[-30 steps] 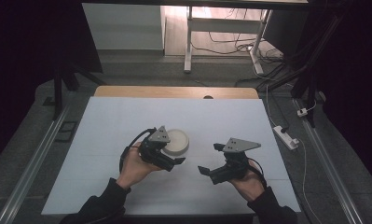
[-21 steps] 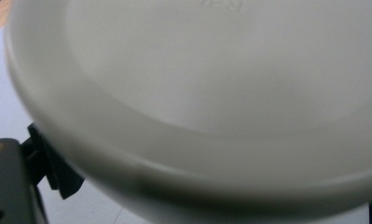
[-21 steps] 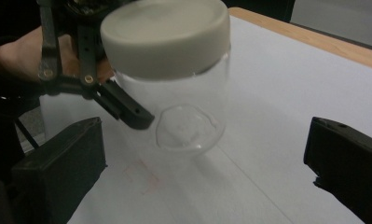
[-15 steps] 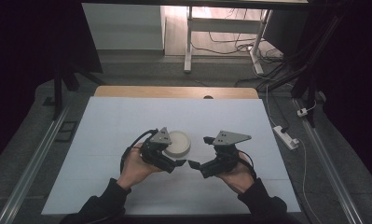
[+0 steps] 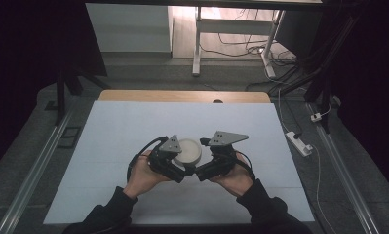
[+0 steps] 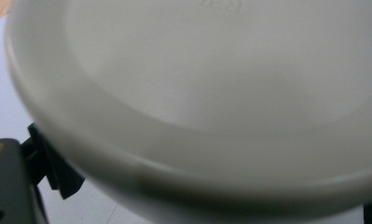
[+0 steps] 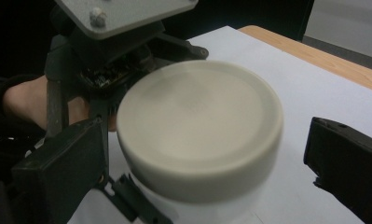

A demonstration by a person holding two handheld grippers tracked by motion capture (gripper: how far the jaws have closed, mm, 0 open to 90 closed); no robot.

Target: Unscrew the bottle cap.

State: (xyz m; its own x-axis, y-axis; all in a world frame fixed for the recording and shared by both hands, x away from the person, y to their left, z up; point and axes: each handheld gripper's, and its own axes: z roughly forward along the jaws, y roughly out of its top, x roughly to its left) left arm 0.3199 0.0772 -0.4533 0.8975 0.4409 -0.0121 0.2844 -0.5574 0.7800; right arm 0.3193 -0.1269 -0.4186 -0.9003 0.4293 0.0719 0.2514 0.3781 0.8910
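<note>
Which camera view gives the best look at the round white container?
The right gripper view shows the round white container best: its whole flat top and part of its side are visible between that tool's black jaws. The left gripper view is too close, giving a blurred rim and top. In the high view it is small, partly covered by both tools.

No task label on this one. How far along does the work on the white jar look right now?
Done: the left claw is up against the jar low down, apparently bracing it on the table; whether it is clamped cannot be told.
In hand: the right claw is open, its jaws either side of the cream lid, touching nothing.
Left: closing on the lid, which is still on.
</note>
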